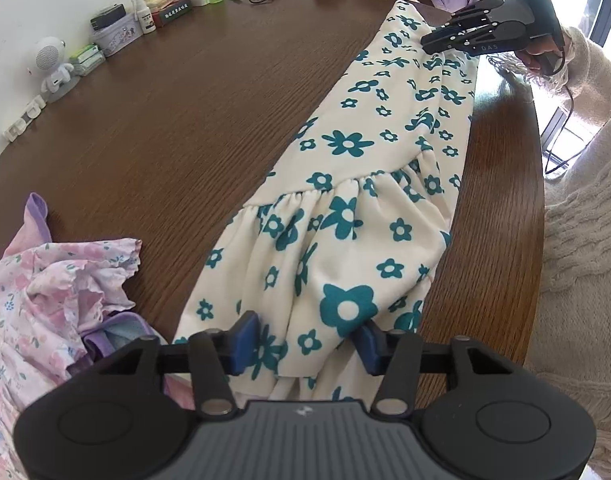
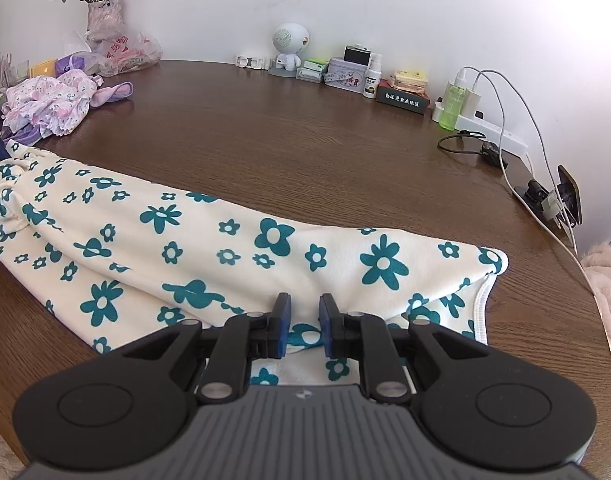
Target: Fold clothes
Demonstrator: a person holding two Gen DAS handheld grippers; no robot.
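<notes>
- We see the white dress with teal flowers (image 1: 369,184) lying along the near edge of the brown table (image 1: 185,120) as a long, narrow band. Its long sides look doubled in over the middle, so we judge a lengthwise fold is already in place.
- The band is at full length: the gathered skirt end sits at the left of the table, the bodice end at the right. Nothing shows a crosswise fold, so in our judgement the shortening folds remain.
- Our left gripper (image 1: 305,340) is at the skirt end with its blue pads set wide apart. Cloth bulges between them, but they do not look pressed onto it, so we read it as straddling the fabric, not clamping it.
- Our right gripper (image 2: 305,326) is at the bodice end. Its pads stand narrow, with a small gap, and a bit of flowered cloth shows in that gap. We cannot tell whether they actually pinch it. The left wrist view shows this gripper low over the far end of the dress, touching or almost touching it.
- A second garment, a pink floral piece (image 2: 51,98), lies crumpled in a heap at the far left of the table, apart from the dress. It is not folded, so we judge it is left to do.
- Small clutter along the wall, a white robot figure (image 2: 289,46) among it, is well apart from the cloth.
</notes>
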